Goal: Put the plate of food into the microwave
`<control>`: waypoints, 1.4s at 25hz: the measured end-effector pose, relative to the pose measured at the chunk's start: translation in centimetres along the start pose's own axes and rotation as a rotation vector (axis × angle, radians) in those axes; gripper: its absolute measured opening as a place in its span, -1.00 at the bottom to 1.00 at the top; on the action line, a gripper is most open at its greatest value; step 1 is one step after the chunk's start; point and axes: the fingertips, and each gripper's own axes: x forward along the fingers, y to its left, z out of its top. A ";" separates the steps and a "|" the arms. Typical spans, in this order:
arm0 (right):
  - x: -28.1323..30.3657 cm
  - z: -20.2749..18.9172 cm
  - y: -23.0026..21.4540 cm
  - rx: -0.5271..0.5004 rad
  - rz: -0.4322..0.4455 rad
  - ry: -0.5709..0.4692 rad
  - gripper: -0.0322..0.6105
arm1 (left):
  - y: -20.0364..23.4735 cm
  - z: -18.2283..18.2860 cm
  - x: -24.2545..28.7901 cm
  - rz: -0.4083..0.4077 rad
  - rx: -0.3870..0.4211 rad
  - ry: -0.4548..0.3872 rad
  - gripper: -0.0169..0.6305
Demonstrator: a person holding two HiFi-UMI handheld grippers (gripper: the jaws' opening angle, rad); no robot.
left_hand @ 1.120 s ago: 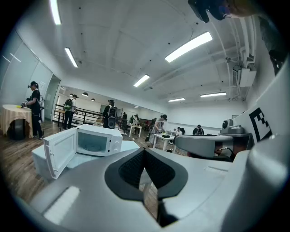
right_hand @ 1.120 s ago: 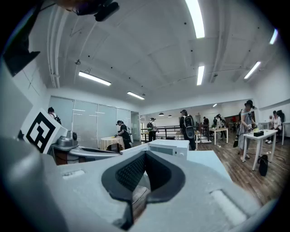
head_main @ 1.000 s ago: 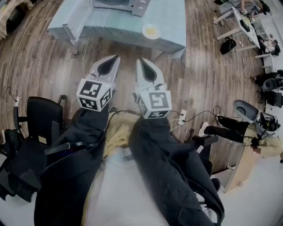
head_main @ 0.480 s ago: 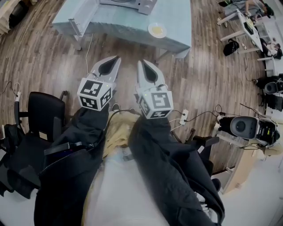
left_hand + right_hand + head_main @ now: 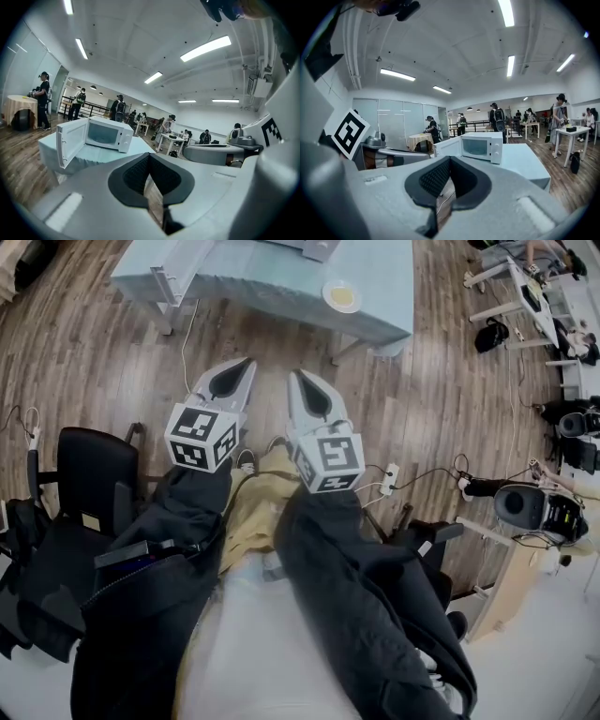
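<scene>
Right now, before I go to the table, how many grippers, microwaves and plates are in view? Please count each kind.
Grippers: 2, the left gripper and the right gripper, both shut and empty
Microwave: 1, door open
Plate: 1, with food on it
Total: 4

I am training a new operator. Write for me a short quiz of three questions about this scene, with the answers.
1. True or false: the microwave has its door open.
2. What lies on the plate? A: yellow food. B: a red cup. C: nothing.
3. Fill in: the left gripper and the right gripper both have their jaws ____, with nothing between them.

Key: 1 true; 2 A; 3 shut.
</scene>
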 end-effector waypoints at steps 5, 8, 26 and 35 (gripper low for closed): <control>1.2 -0.3 -1.6 0.008 -0.014 0.004 -0.90 | 0.4 -0.5 2.0 -0.013 -0.015 0.021 -0.96; 1.9 -0.3 -2.4 0.014 -0.007 -0.003 -0.90 | 0.7 -0.3 2.9 -0.008 -0.012 0.023 -0.96; 12.5 3.4 -12.3 0.045 0.056 -0.031 -0.90 | 6.4 6.0 15.1 0.053 0.022 0.027 -0.96; 16.7 1.1 -18.8 0.115 0.064 0.031 -0.90 | 7.5 5.6 22.3 0.049 0.016 0.090 -0.96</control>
